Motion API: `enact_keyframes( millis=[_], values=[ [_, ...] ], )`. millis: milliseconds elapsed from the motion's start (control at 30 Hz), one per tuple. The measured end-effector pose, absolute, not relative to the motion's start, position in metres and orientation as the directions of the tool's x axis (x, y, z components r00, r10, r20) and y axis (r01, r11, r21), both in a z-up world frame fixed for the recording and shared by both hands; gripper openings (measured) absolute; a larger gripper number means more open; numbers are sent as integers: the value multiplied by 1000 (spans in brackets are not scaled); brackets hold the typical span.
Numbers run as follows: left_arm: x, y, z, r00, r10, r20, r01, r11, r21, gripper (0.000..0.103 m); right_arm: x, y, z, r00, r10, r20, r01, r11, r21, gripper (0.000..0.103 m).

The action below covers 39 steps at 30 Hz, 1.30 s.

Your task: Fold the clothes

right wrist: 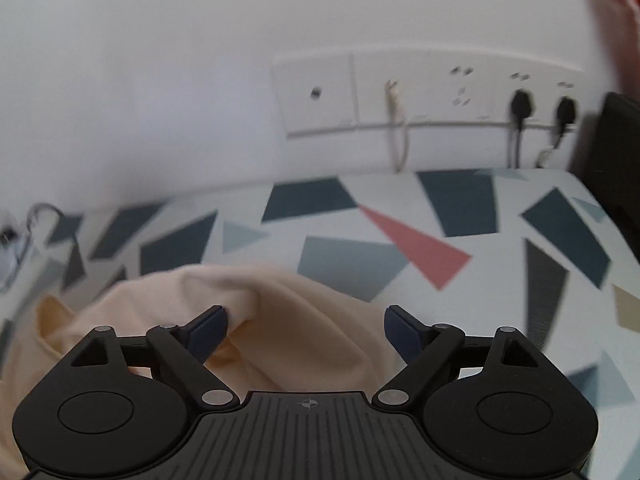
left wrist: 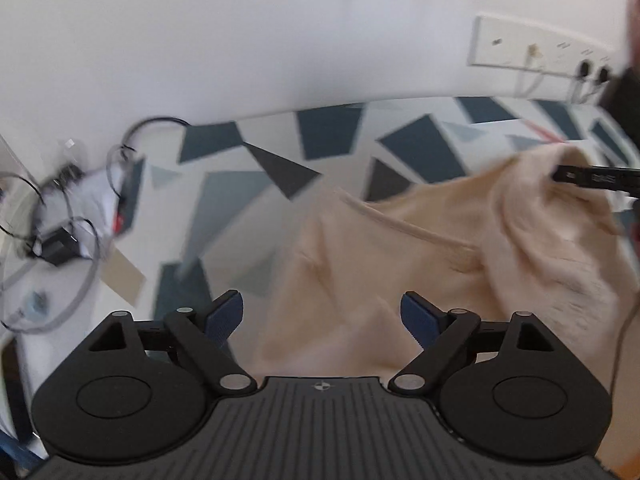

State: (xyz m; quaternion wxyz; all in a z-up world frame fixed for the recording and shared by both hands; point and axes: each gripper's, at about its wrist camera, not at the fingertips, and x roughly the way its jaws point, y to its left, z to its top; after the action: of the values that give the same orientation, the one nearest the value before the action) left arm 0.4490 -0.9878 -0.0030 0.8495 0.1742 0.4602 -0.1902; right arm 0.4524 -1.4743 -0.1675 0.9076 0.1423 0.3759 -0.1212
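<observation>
A cream-coloured garment (left wrist: 400,264) lies crumpled on a table covered with a white cloth printed with dark geometric shapes (left wrist: 328,136). My left gripper (left wrist: 322,314) hovers over the garment's near left part, its blue pads (left wrist: 226,314) wide apart and pressing on nothing. A black bar (left wrist: 592,178) reaches in from the right edge at the garment's raised fold. In the right wrist view the same garment (right wrist: 280,304) bunches up under my right gripper (right wrist: 306,326). That gripper is open, with a fold of fabric rising between the pads (right wrist: 402,332) and no grip on it.
A white socket panel (right wrist: 400,92) with black plugs and cables is on the wall behind the table. Tangled cables, a black adapter and papers (left wrist: 72,216) clutter the table's left end. A dark object (right wrist: 616,152) stands at the far right edge.
</observation>
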Motion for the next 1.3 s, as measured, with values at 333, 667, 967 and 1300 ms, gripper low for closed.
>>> enact_keyframes(
  millis=[333, 667, 967, 1300],
  values=[
    [499, -994, -50, 501, -37, -864, 404, 893, 197, 88, 376, -1539, -136, 852, -127, -507, 412, 760, 503, 6],
    [502, -998, -88, 447, -107, -888, 513, 844, 156, 96, 246, -1552, -185, 652, -310, -692, 752, 383, 536, 33],
    [510, -984, -93, 407, -208, -889, 559, 827, 62, 91, 284, -1541, -115, 757, -319, -570, 620, 627, 473, 46],
    [505, -970, -95, 351, -295, -889, 602, 798, -27, 21, 465, -1519, -164, 610, -77, -789, 367, 909, 196, 53]
  ],
)
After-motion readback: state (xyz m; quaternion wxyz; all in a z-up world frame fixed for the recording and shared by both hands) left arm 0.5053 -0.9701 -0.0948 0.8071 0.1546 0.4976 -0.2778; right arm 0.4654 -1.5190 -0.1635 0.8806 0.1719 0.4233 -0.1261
